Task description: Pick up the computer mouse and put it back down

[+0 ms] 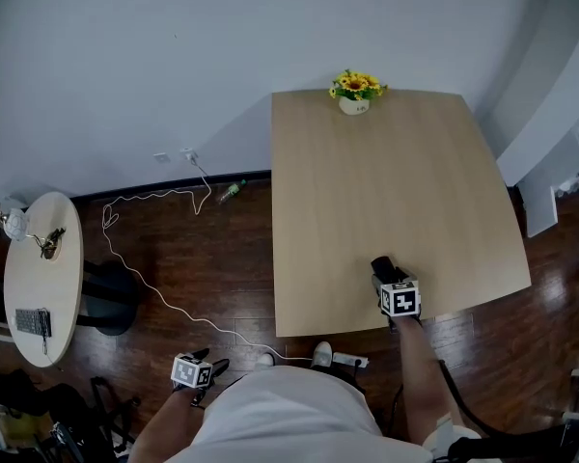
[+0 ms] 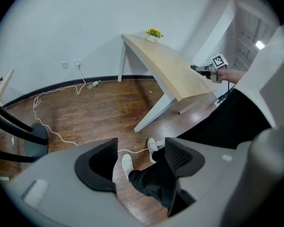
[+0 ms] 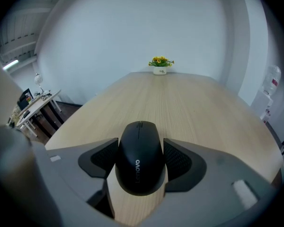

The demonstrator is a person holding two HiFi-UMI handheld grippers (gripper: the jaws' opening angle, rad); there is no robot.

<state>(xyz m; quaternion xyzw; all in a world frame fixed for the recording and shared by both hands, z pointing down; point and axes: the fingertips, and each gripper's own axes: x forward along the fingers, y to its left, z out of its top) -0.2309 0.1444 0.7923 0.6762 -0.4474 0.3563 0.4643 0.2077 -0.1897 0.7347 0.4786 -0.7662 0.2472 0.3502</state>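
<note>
One step looked done, the grasp. Over the tabletop (image 1: 386,181), the left hand-held gripper (image 2: 141,161) hung off to the side, jaws wide and empty. The right hand-held gripper (image 1: 384,268) clamped the computer mouse (image 3: 139,156), which seemingly rested on the wood. Lifting and setting down remained.

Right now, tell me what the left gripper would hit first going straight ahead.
Probably the person's own leg in black trousers, by the white shoe. Depth is unclear, so the left gripper, jaws open, might pass it and reach the wooden floor.
</note>
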